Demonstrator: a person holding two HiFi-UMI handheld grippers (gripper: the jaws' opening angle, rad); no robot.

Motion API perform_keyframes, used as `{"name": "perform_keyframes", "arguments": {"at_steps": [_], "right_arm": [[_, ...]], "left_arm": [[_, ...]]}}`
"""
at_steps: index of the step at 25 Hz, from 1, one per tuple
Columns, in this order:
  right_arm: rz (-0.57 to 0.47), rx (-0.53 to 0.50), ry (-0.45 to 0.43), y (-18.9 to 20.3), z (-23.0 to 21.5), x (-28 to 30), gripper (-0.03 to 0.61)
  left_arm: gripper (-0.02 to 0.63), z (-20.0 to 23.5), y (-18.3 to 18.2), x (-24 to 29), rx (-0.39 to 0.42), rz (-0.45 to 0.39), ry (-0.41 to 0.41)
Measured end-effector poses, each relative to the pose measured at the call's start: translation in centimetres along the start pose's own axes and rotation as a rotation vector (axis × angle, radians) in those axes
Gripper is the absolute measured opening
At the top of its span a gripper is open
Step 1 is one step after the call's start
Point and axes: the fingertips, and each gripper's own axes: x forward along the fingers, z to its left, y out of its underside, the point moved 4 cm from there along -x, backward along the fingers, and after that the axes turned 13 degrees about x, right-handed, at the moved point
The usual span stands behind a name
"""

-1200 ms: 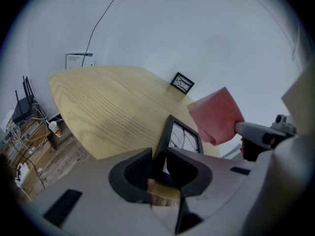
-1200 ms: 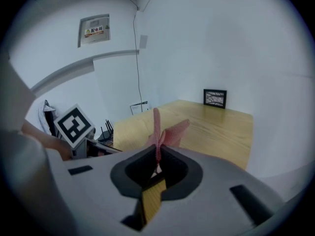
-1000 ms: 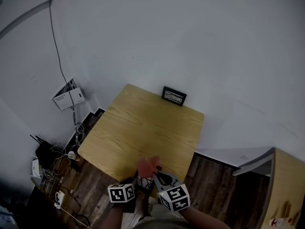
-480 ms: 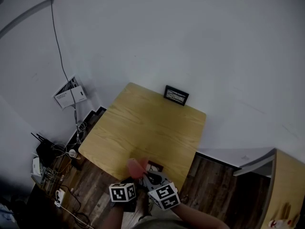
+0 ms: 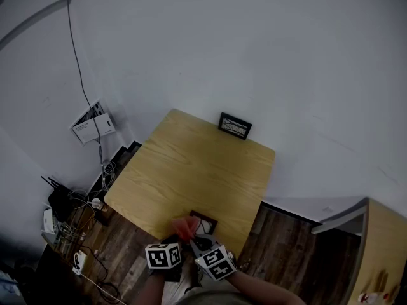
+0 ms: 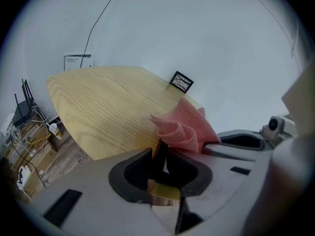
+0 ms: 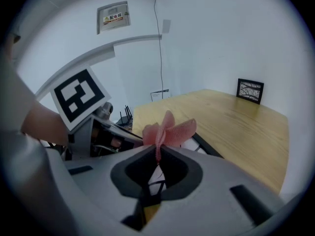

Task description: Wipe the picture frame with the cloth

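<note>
A small black picture frame [image 5: 205, 222] with a white inside is held over the table's near edge. My left gripper [image 5: 184, 241] is shut on it, and it shows edge-on between the jaws [image 6: 161, 159]. My right gripper [image 5: 195, 239] is shut on a pink cloth [image 5: 185, 227], which bunches up just past its jaws [image 7: 167, 128]. The cloth lies against the frame [image 7: 204, 145]. In the left gripper view the cloth [image 6: 185, 127] rises just beyond the frame's edge, with the right gripper's grey body beside it. The left gripper's marker cube [image 7: 80, 99] is close on the left.
A second black picture frame [image 5: 234, 126] stands at the far edge of the wooden table [image 5: 191, 170], against the white wall. Cables and routers [image 5: 70, 215] clutter the floor at left. Another wooden surface [image 5: 383, 246] is at the right.
My right gripper has moved down and to the left with the cloth, close beside the left gripper. The frame's far corner now shows past the cloth. The left gripper has stayed put.
</note>
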Motion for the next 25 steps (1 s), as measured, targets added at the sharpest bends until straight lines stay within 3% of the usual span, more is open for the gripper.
{"name": "perform_keyframes", "arguments": {"at_steps": [8,25], "right_arm": [[0.081,-0.011,0.017,1.8,-0.5,0.1,0.009],[0.078,0.054,0.086,4.0,-3.0,-2.4,0.011]], "left_arm": [[0.08,0.1,0.0,-0.1,-0.003,-0.002,-0.005],[0.081,0.1,0.1,0.0,0.003,0.001,-0.007]]}}
